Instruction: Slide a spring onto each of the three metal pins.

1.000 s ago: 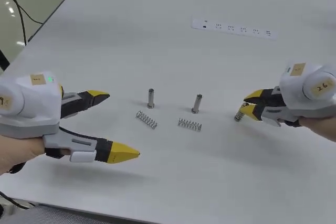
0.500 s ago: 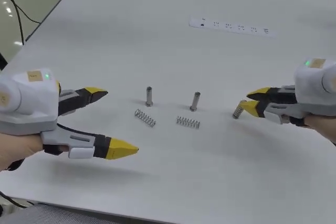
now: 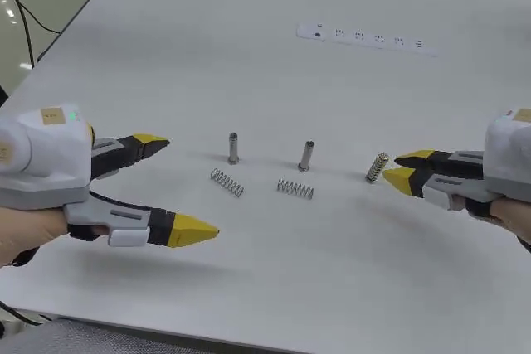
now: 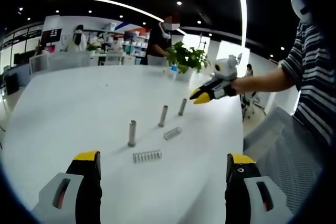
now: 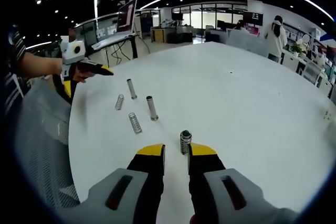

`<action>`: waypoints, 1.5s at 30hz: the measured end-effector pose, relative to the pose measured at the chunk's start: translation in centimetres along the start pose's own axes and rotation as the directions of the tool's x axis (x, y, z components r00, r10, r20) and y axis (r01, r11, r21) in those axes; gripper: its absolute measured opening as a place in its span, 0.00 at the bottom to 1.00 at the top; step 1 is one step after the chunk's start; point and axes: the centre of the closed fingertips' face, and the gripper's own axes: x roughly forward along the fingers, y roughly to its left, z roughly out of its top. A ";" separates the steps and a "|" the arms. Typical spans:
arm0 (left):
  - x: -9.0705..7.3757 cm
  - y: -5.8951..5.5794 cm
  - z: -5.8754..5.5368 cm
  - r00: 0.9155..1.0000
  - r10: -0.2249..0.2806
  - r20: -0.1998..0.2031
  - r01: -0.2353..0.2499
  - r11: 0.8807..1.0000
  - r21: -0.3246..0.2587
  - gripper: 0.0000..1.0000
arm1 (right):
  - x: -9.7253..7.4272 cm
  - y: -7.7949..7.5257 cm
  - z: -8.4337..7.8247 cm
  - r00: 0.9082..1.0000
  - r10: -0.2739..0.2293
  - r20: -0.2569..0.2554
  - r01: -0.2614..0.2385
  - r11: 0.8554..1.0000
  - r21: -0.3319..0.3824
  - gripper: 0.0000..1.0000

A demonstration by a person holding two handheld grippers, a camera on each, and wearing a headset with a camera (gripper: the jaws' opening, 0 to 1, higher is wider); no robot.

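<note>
Left tongs: my left tongs (image 3: 174, 186) hover over the near-left of the table (image 3: 265, 304), spread wide apart, nothing between them

Right tongs: my right tongs (image 3: 404, 168) are low on the right side, yellow tips just a narrow slit apart, gripping nothing

Sprung pin: there it is, the sprung pin (image 3: 377, 167), upright with a spring coiled round it, just ahead of my right tips and not touching them

Middle pin: the middle pin (image 3: 307, 156) stands bare and upright, left of the sprung one

Left pin: the left pin (image 3: 233, 147) is bare too, upright, further left in the same row

Near spring: the near spring (image 3: 295, 189) lies flat on the table just in front of the middle pin

Far-left spring: the far-left spring (image 3: 226, 182) lies flat and slanted just in front of the left pin

Background: a white power strip (image 3: 365, 37) lies well back on the table
</note>
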 end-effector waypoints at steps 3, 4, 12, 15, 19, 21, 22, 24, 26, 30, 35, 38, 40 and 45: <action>0.0 0.0 0.0 1.000 0.001 -0.001 -0.001 1.000 -0.002 0.97 | -0.3 -0.1 -0.8 1.000 -0.015 -0.002 0.015 1.000 0.022 0.15; -0.1 0.0 0.0 1.000 0.001 -0.001 -0.001 1.000 -0.002 0.97 | -0.4 -0.1 -1.2 1.000 -0.016 -0.001 0.016 0.999 0.050 0.15; -0.2 -0.3 -0.1 1.000 0.000 0.001 0.000 1.000 -0.005 0.97 | -0.9 0.5 -3.4 1.000 -0.022 -0.018 0.024 0.995 0.099 0.15; -0.2 -0.4 -0.1 1.000 -0.001 0.000 0.001 1.000 -0.006 0.97 | -0.8 1.0 -3.8 0.999 -0.013 -0.030 0.016 0.995 0.096 0.15; -0.3 -0.4 -0.3 1.000 -0.001 -0.006 0.001 1.000 -0.005 0.96 | -0.7 1.3 -3.5 1.000 -0.008 -0.025 0.011 0.995 0.098 0.15; -0.3 -0.4 -0.3 1.000 -0.001 -0.006 0.001 1.000 -0.006 0.96 | -0.5 1.4 -3.0 1.000 -0.006 -0.021 0.008 0.996 0.090 0.15; -0.3 -0.4 -0.3 1.000 -0.001 -0.007 0.001 1.000 -0.005 0.96 | -0.4 1.4 -2.9 1.000 -0.006 -0.020 0.008 0.996 0.089 0.15; -0.3 -0.5 -0.3 1.000 -0.002 -0.007 0.002 1.000 -0.005 0.96 | -0.2 1.6 -2.5 1.000 0.001 -0.017 0.000 0.997 0.083 0.15; -0.3 -0.5 -0.3 1.000 -0.002 -0.006 0.002 1.000 -0.005 0.96 | 0.2 1.9 -2.1 1.000 0.012 -0.018 -0.011 0.998 0.067 0.15; -0.3 -0.5 -0.3 1.000 -0.001 -0.006 0.001 1.000 -0.005 0.96 | 1.2 2.9 -1.2 0.999 0.042 -0.019 -0.041 0.999 0.032 0.15; -0.4 -0.5 -0.4 1.000 -0.001 -0.012 0.001 1.000 -0.003 0.96 | 2.2 4.1 0.2 0.996 0.084 -0.011 -0.084 0.996 0.006 0.15; -0.5 -0.4 -0.4 1.000 0.001 -0.011 -0.001 1.000 -0.005 0.96 | 2.8 4.7 0.9 0.995 0.103 -0.006 -0.103 0.995 -0.009 0.15; -0.5 -0.4 -0.5 1.000 0.001 -0.012 -0.002 1.000 -0.005 0.96 | 3.0 5.0 1.3 0.994 0.112 -0.006 -0.112 0.993 -0.021 0.15; -0.5 -0.6 -0.5 1.000 -0.003 -0.014 0.003 1.000 -0.004 0.96 | 3.7 6.1 1.8 0.990 0.143 -0.011 -0.143 0.988 -0.051 0.15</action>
